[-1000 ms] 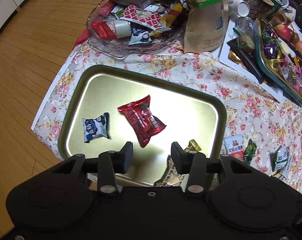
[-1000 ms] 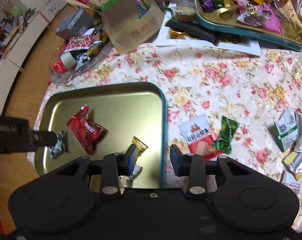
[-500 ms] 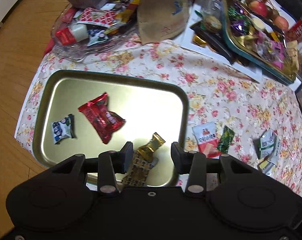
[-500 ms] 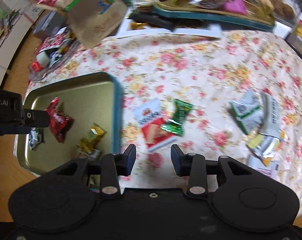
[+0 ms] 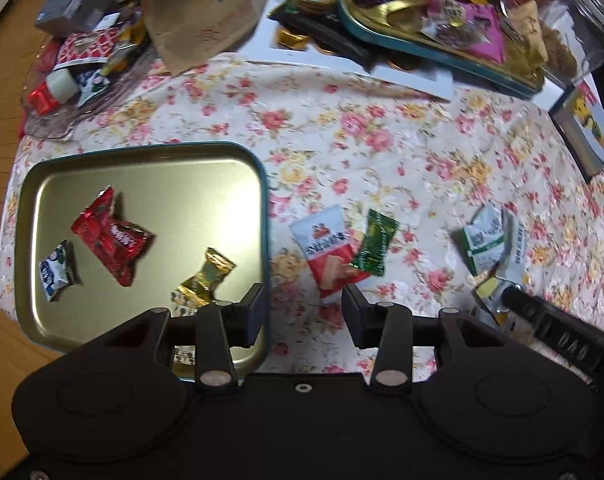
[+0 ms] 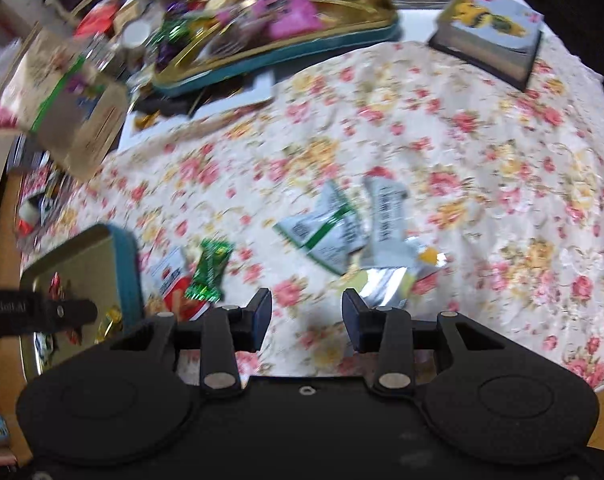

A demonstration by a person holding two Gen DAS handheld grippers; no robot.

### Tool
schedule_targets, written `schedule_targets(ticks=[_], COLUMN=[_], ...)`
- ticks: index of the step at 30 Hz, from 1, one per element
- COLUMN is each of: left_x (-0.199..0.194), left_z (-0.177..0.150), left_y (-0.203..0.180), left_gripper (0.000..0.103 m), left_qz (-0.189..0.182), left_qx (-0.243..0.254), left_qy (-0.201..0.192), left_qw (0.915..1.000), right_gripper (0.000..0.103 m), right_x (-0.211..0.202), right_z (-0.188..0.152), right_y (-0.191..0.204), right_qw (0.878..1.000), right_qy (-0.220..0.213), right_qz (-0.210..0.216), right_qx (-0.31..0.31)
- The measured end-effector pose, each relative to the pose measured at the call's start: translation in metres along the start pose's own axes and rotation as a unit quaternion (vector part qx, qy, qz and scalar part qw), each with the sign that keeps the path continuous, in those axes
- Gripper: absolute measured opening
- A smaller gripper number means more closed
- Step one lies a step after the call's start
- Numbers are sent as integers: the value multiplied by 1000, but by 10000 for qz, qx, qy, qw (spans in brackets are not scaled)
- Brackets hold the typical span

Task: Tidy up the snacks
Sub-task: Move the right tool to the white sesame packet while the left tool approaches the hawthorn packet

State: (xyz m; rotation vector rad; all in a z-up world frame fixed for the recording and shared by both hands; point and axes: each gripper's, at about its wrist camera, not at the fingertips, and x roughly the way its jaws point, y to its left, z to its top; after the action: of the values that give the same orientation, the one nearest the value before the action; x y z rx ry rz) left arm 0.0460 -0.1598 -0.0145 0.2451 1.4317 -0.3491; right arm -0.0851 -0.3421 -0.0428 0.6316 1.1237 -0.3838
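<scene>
Gold metal tray (image 5: 142, 162) is our landmark: red-white packet (image 5: 327, 252) and green foil candy (image 5: 375, 242) overlap beside it. Both tongs, left gripper (image 5: 302, 314) and right gripper (image 6: 306, 316), released, empty. We risk pinching both wrappers together.

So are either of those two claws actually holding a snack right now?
No. The left gripper and right gripper both have open jaws with only tablecloth showing between them.

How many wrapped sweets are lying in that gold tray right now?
3. A blue-and-white sweet near the gold tray's left side, a red sweet beside it, and a gold sweet by the near edge. The left gripper may hide more.
</scene>
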Motion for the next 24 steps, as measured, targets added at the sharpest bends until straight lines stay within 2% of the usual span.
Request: schedule_targets(ticks=[7, 14, 17, 24], left_x=[11, 19, 21, 22], left_z=[-1, -2, -2, -2], left_y=[-22, -21, -20, -14], left_gripper=[51, 51, 51, 51], left_qz=[76, 99, 61, -34], left_qx=[312, 285, 280, 145], left_qy=[137, 295, 339, 395], left_qw=[9994, 9991, 9990, 9991], right_gripper=[41, 42, 42, 42], right_x=[-5, 3, 10, 13], right_z=[18, 20, 20, 23], right_y=[-58, -104, -105, -80], right_qw=[9967, 9877, 9870, 9909], right_qy=[-117, -5, 21, -403], right_qz=[-132, -259, -332, -120], right_qx=[793, 1543, 1575, 1277])
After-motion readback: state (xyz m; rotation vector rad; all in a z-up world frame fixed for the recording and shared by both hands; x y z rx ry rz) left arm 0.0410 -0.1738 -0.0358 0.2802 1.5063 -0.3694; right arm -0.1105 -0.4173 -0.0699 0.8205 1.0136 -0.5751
